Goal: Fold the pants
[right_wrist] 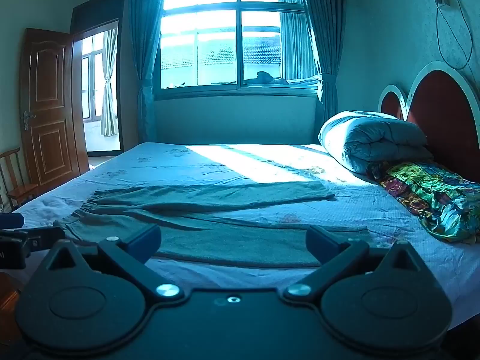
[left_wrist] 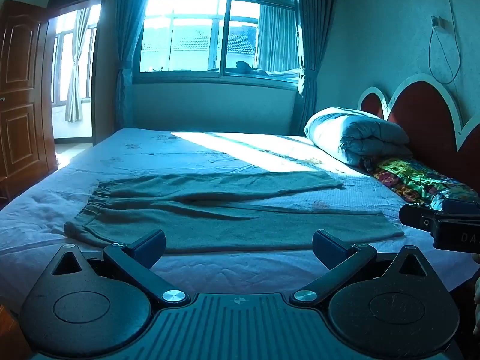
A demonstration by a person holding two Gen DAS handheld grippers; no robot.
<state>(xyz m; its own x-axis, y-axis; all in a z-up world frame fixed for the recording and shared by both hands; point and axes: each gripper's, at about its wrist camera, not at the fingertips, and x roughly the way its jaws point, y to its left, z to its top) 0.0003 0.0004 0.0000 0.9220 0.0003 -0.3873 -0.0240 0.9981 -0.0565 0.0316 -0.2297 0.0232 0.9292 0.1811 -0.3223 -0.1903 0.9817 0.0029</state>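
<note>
The pants lie spread flat on the bed, directly ahead of both grippers and just beyond their fingertips, untouched by either. The elastic waistband sits to the far left of the left gripper, and the two legs run off to its right, the nearer leg ending ahead of the right gripper, the farther leg ending beyond it at the edge of a bright sun patch. The legs diverge slightly, with bed sheet showing between them toward the cuffs. The left gripper hangs over the near edge of the bed with its jaws standing wide apart and nothing between them; the near hem of the pants lies just past its fingers. The right gripper is in the same condition, jaws fully apart and empty, tipped a little downward toward the near pant leg. Each gripper appears at the margin of the other's view (the right one at the right edge of the left wrist view, the left one at the left edge of the right wrist view), side by side and apart. Further ahead and to the right of the right gripper, a rolled quilt rests against the headboard, with a multicoloured pillow touching it on the near side.
</note>
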